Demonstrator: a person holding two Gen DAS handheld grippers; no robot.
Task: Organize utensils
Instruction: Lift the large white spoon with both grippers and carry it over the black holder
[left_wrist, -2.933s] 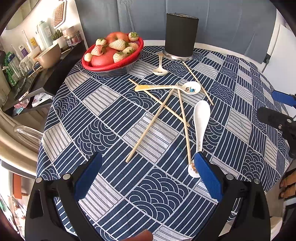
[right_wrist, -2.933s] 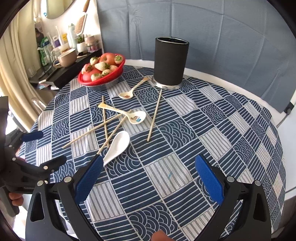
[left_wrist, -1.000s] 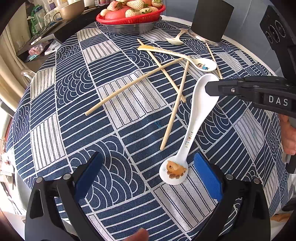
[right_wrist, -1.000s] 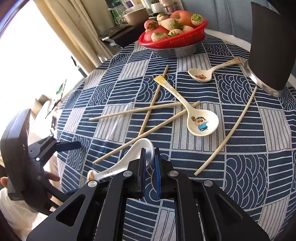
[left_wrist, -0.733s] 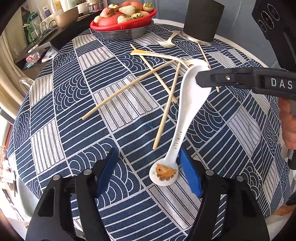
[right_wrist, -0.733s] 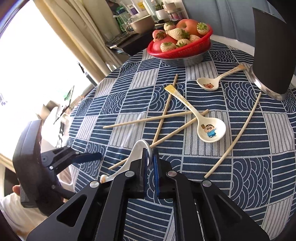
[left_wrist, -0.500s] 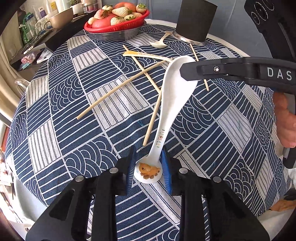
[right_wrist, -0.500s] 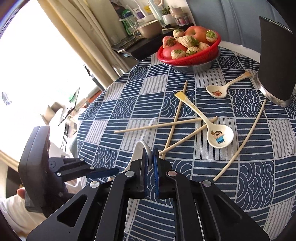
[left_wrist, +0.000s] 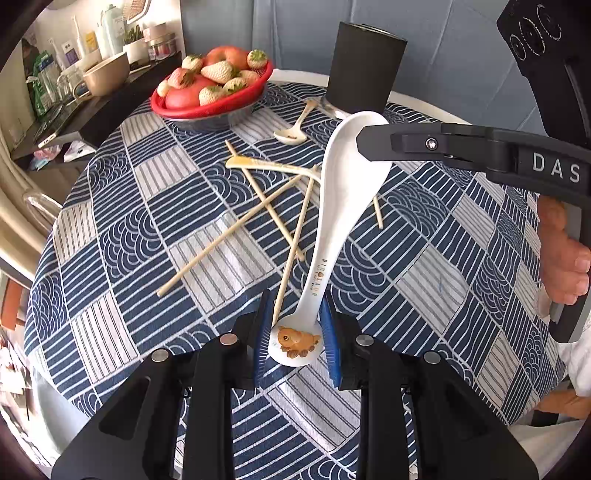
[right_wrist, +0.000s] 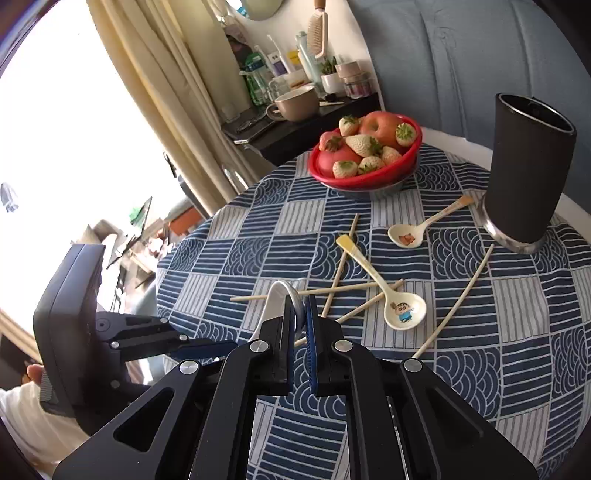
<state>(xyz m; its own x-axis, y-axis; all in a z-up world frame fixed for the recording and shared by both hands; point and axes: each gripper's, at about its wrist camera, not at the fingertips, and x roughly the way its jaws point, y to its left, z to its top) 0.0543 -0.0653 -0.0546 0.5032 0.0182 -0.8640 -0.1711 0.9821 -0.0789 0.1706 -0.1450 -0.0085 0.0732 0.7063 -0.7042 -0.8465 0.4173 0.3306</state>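
A white ceramic spoon (left_wrist: 343, 206) hangs in the air between both grippers. My left gripper (left_wrist: 295, 334) is shut on its handle end, which bears an orange dinosaur picture. My right gripper (right_wrist: 300, 314) is shut on the rim of the bowl (right_wrist: 284, 295); its arm also shows in the left wrist view (left_wrist: 443, 147). On the cloth lie two smaller cartoon spoons (right_wrist: 402, 310) (right_wrist: 406, 234) and several chopsticks (left_wrist: 229, 240). A black cylindrical holder (right_wrist: 524, 173) stands at the far edge.
A red bowl of apples and strawberries (right_wrist: 365, 155) stands at the back of the round table with its blue patterned cloth (left_wrist: 443, 280). A dark shelf with a mug and bottles (right_wrist: 295, 107) is behind it. A curtain and bright window are to the left.
My left gripper has closed from wide open onto the spoon's handle end. My right gripper has lifted the spoon by its bowl off the cloth and raised it.
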